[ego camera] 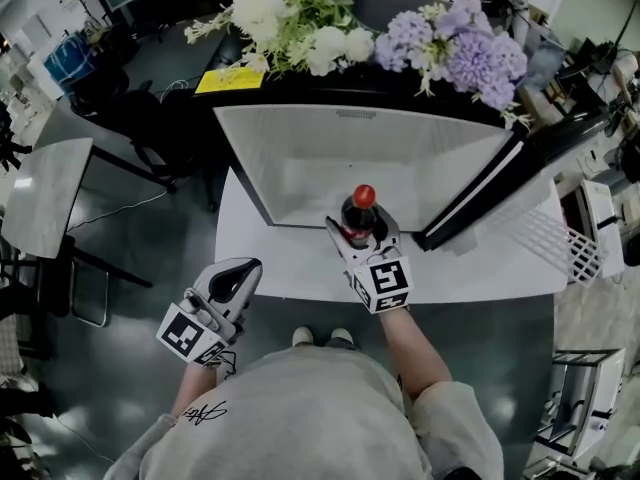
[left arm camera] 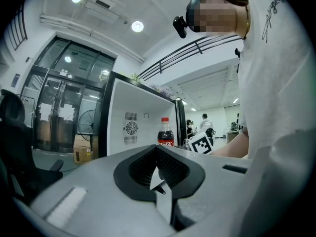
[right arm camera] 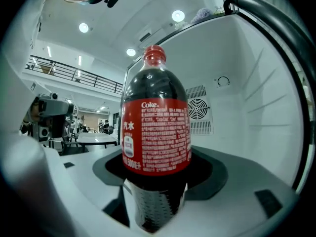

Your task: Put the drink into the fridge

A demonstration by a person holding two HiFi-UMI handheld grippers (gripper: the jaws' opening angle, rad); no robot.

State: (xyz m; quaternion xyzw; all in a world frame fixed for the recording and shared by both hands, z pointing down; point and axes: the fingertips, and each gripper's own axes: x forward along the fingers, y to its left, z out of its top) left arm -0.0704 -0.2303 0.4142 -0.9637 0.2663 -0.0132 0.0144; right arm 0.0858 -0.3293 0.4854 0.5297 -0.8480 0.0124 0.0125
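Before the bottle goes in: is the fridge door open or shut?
Open. The fridge door stands swung out to the right, and the fridge's white interior shows behind the cola bottle.

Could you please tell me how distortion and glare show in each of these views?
Head view: fisheye bows the fridge, its interior glares white. Left gripper view: ceiling lamps flare, corners vignette. Right gripper view: bottle looms sharp, fridge rim curves.

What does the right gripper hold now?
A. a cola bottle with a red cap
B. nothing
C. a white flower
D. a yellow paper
A: in the right gripper view the jaws of the right gripper are closed on the lower body of the bottle, and its red cap shows in the head view.
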